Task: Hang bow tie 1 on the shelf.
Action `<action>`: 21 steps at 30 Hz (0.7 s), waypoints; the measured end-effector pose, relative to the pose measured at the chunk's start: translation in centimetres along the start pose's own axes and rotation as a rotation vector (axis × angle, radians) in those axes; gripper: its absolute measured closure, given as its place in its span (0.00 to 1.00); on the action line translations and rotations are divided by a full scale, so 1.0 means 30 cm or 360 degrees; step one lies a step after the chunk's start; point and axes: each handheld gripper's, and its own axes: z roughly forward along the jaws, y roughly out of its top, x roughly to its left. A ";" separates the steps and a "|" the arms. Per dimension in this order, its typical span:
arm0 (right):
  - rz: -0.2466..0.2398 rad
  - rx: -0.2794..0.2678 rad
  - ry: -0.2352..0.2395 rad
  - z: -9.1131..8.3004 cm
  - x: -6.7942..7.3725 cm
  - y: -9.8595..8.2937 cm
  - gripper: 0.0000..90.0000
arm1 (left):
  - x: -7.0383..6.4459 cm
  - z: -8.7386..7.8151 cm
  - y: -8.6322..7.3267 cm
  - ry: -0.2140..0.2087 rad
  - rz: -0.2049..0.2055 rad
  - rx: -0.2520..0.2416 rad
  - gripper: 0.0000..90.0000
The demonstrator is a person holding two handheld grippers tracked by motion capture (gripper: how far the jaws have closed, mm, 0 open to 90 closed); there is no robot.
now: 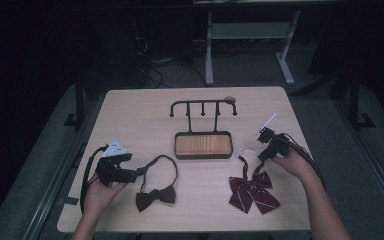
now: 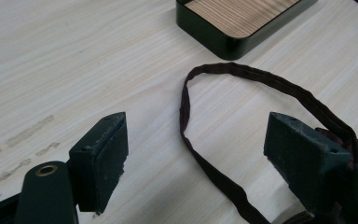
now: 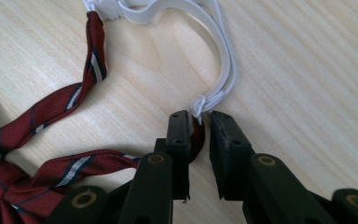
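Note:
A dark brown bow tie point(image 1: 155, 196) lies left of centre, its strap point(image 2: 242, 74) looped out on the table. My left gripper point(image 1: 139, 171) rests at the loop's left side, open; in the left gripper view the gripper point(image 2: 198, 135) straddles the strap without touching it. A red striped bow tie point(image 1: 252, 192) lies to the right with a white elastic band point(image 3: 223, 51). My right gripper point(image 3: 199, 122) is shut on the red strap end just below the elastic's knot. In the high view the right gripper point(image 1: 261, 154) sits above the red bow.
A black rack with several hooks point(image 1: 202, 102) stands on a dark tray with a wood inlay point(image 1: 203, 145) at the table's middle; the tray's corner point(image 2: 233, 37) lies just beyond the brown strap. A white table frame point(image 1: 250, 30) stands on the floor behind.

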 end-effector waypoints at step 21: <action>-0.0069 -0.0004 0.0065 -0.034 0.010 -0.008 0.96 | -0.002 0.003 0.000 -0.0006 0.0009 0.0005 0.24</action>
